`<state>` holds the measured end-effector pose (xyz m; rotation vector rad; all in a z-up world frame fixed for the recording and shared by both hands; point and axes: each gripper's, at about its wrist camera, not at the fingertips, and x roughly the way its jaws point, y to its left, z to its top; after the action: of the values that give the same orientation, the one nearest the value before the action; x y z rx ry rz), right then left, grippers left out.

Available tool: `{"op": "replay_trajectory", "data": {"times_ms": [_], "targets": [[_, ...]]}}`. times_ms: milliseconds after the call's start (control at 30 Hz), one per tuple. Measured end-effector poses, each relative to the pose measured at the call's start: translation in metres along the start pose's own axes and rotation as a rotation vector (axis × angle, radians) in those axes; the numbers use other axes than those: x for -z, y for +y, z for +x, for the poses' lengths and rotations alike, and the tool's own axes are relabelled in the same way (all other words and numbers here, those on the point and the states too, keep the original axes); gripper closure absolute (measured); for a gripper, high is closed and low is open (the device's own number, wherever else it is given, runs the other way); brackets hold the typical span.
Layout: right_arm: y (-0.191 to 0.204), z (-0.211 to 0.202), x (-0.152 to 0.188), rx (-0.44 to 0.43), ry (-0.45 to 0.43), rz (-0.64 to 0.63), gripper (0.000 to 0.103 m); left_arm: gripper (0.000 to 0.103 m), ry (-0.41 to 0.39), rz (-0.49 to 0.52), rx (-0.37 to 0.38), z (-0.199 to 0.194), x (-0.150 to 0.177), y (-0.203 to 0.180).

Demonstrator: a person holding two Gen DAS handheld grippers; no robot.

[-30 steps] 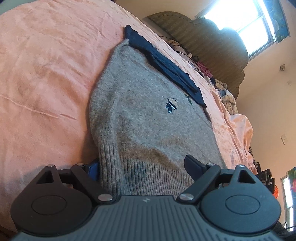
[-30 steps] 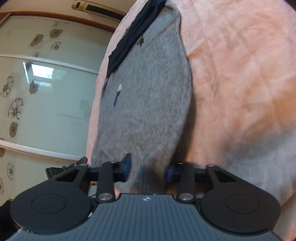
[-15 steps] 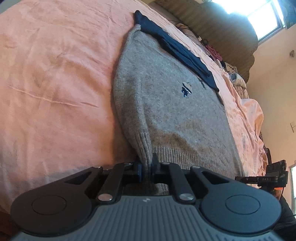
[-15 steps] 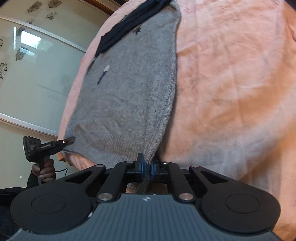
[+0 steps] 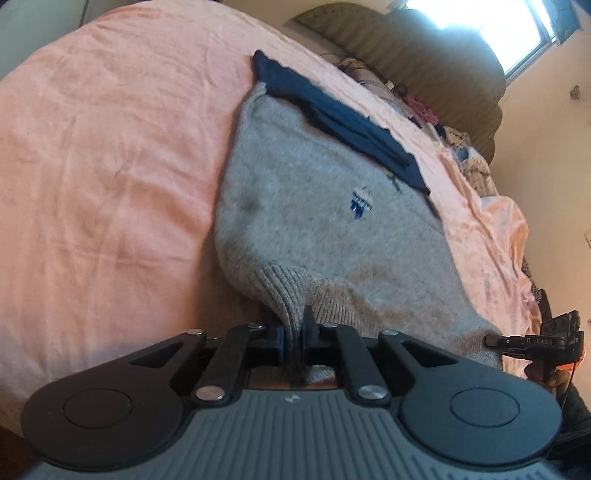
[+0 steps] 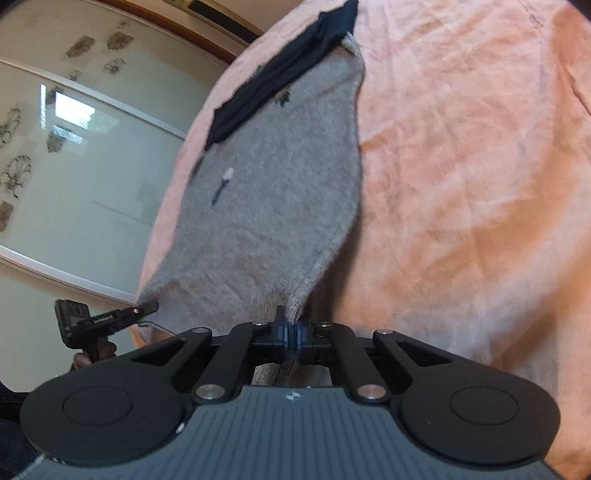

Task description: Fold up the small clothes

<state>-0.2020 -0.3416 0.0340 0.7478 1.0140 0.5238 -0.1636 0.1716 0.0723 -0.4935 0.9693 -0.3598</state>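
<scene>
The left gripper (image 5: 291,338), low in the middle of its frame, is clenched on the ribbed hem corner of the grey sweater (image 5: 325,221), and the knit rises in a small peak out of its jaws. The right gripper (image 6: 291,338) pinches the hem's other corner the same way; in the left view it shows at the right edge, gripped by a hand (image 5: 554,376). Taking both bottom corners probably sets up folding the hem toward the collar, keeping the edge straight.

Both grippers point down at a slant toward the sweater. From the jaws the sweater runs up the middle of each frame, lying flat on the pink bedsheet (image 5: 110,166). A dark blue garment (image 5: 343,122) lies across its far end, upper middle of the left view. Beyond that, a padded headboard (image 5: 424,55) and a bright window (image 5: 480,22) fill the upper right.
</scene>
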Motion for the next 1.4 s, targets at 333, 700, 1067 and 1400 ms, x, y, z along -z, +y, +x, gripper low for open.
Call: {"op": "replay_trajectory", "data": {"times_ms": [333,700,1067,1400], "targets": [[0.018,0.025,-0.118,-0.217,-0.231,-0.042,0.094,0.095,-0.169,-0.009,0.144,0.032,-0.122,-0.036],[-0.047,0.118,-0.307,-0.166,-0.387,0.106,0.094,0.095,-0.234,-0.036,-0.021,0.179,-0.308,-0.030],[-0.095,0.180,-0.365,-0.083,-0.427,0.258,0.024,0.042,-0.218,-0.103,-0.094,0.258,-0.363,-0.015],[-0.042,0.091,-0.228,-0.042,-0.378,0.103,0.022,0.023,-0.338,-0.292,-0.194,0.147,-0.230,0.034]]}}
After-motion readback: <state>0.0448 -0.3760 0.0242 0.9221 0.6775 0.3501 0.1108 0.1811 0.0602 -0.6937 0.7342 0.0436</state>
